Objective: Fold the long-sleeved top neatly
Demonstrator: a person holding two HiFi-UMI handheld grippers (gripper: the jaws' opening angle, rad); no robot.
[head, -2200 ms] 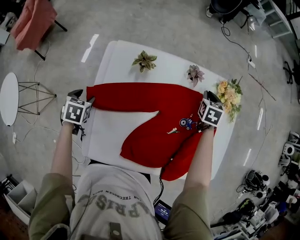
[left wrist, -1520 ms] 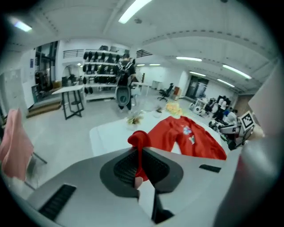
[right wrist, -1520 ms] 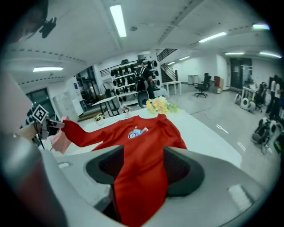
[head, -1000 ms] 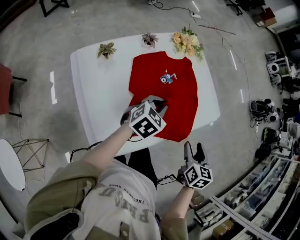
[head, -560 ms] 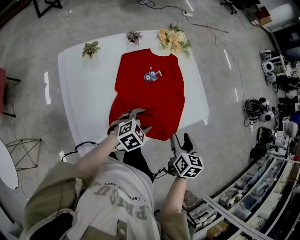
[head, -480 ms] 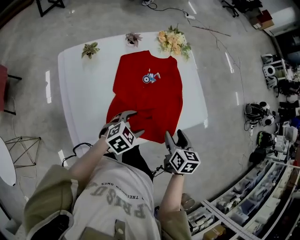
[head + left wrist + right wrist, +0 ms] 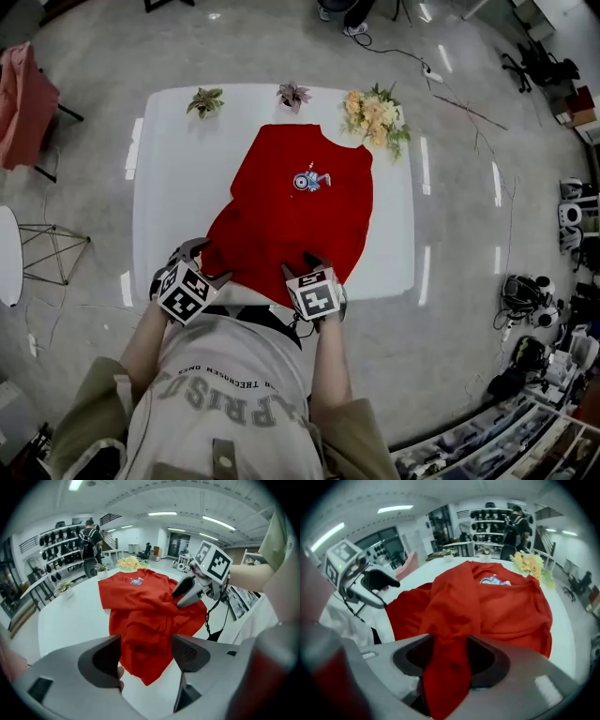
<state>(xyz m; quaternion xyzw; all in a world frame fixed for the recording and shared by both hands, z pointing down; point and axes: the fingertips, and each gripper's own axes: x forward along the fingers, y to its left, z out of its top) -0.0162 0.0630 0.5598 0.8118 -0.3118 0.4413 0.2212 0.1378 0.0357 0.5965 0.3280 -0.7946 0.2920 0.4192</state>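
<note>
big white surface [image 7: 169, 187] with the red long-sleeved top [image 7: 291, 216] lying across the middle, collar toward the far edge and the hem rumpled at the near edge. the left tongs [image 7: 145, 654] have just been opening and sit spread by the hem's left corner, pressing on nothing, while the right tongs [image 7: 449, 660] have just been closing and are pinching a bunched fold of hem. a flower bunch [image 7: 375, 114] and two little plants [image 7: 204, 100] line the far edge.
</note>
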